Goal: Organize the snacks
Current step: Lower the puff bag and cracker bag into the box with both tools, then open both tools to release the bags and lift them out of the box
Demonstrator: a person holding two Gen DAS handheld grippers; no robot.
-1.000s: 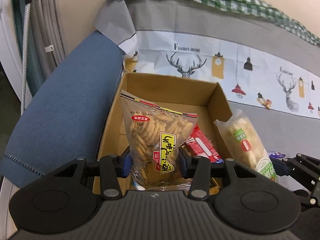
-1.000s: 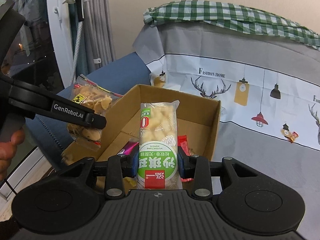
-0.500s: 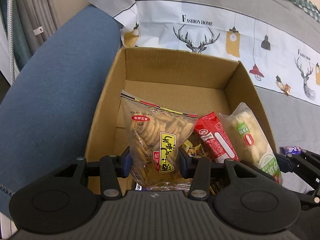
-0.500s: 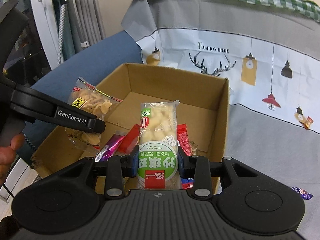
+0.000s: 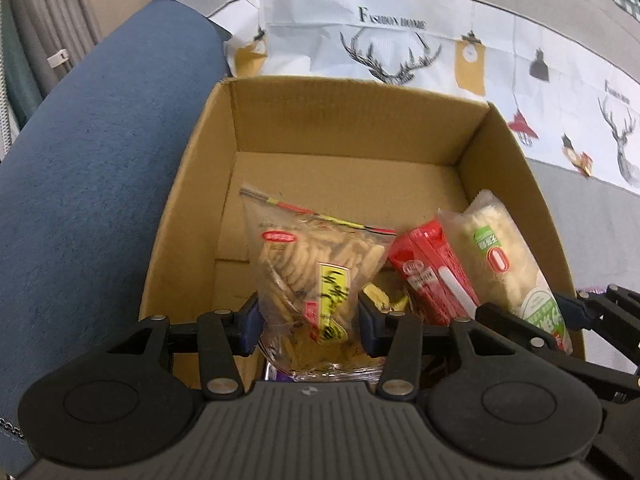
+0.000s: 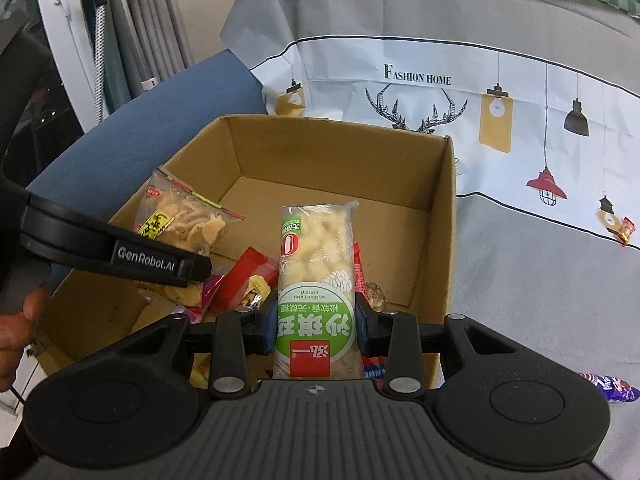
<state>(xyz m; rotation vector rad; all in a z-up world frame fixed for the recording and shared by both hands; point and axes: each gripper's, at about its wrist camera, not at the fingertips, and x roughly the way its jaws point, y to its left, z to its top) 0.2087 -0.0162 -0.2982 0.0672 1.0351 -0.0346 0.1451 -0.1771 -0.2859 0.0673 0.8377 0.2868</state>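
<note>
Gripping cracker bag (image 5: 308, 276) in left tongs (image 5: 307, 320), rice-puff pack (image 6: 316, 280) in right tongs (image 6: 316, 326), over box (image 5: 352, 120).

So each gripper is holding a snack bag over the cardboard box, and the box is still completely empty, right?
Not empty. The right wrist view shows a red packet and other snacks already lying in the cardboard box. The rest holds: the left gripper grips the cracker bag, and the right gripper grips the green-labelled bag.

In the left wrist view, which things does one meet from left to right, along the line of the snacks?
Blue sofa arm → cardboard box left wall → clear bag of crackers in the left gripper → red packet → green-and-white pastry pack.
</note>
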